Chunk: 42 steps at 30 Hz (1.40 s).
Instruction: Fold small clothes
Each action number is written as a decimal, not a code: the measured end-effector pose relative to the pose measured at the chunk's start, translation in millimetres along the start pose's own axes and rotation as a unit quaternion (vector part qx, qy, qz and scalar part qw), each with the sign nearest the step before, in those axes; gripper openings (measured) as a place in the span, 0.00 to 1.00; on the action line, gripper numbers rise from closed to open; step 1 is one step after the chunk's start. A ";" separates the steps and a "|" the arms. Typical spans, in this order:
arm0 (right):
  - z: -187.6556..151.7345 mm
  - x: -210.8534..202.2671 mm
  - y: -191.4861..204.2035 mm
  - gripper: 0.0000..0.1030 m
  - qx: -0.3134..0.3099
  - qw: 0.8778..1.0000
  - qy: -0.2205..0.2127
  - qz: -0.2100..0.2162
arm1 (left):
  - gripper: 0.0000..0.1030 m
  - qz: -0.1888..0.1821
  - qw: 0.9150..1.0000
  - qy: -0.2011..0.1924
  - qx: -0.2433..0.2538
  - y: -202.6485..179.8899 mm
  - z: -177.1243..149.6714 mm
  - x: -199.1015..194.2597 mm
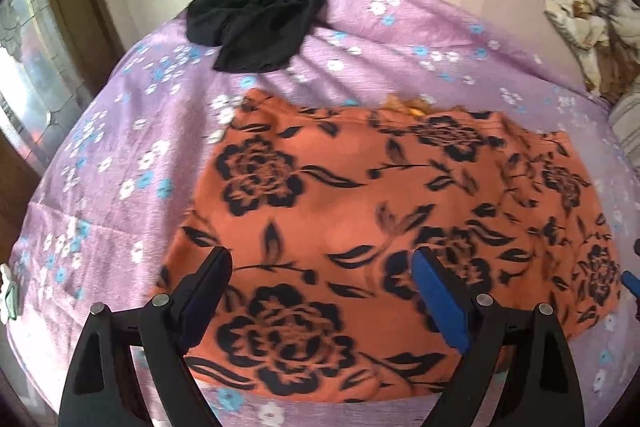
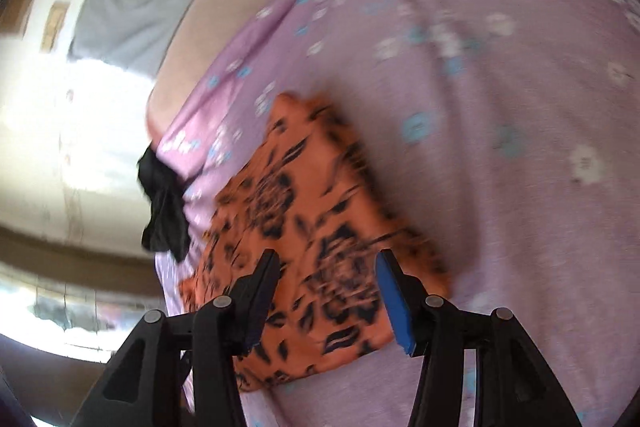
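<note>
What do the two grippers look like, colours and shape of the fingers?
Both look alike. The left gripper and right gripper have black angular frames with round silver pivot pins. On each, one of the fingers shows a blue pad; the other looks dark. No cables, sleeves or markings show.

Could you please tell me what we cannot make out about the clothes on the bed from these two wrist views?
- Orange floral garment: its near edge in the left wrist view is hidden behind the left tool; fold layers cannot be counted.
- Same garment in the right wrist view: motion blur smears its print and edges.
- Black garment: crumpled, type unclear; in the right wrist view it is partly behind the purple sheet.
</note>
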State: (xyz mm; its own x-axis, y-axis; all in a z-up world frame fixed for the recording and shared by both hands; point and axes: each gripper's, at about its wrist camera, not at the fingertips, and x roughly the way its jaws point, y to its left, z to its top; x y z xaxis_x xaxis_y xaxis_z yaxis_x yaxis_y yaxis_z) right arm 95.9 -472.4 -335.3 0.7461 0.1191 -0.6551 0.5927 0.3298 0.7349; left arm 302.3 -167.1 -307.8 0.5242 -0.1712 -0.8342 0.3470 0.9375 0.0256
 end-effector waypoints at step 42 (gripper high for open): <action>11.7 10.6 -39.9 0.67 0.072 0.997 0.025 -0.032 | 0.99 0.033 0.996 0.061 -0.048 69.4 1.0 23.9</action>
State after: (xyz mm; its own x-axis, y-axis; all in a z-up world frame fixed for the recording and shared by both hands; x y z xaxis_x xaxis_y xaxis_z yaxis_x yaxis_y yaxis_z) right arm 83.7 -495.3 -369.4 0.6912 0.1499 -0.7070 0.6788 0.2012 0.7062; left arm 339.7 -106.4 -325.5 0.4437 -0.0751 -0.8930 0.2353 0.9713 0.0352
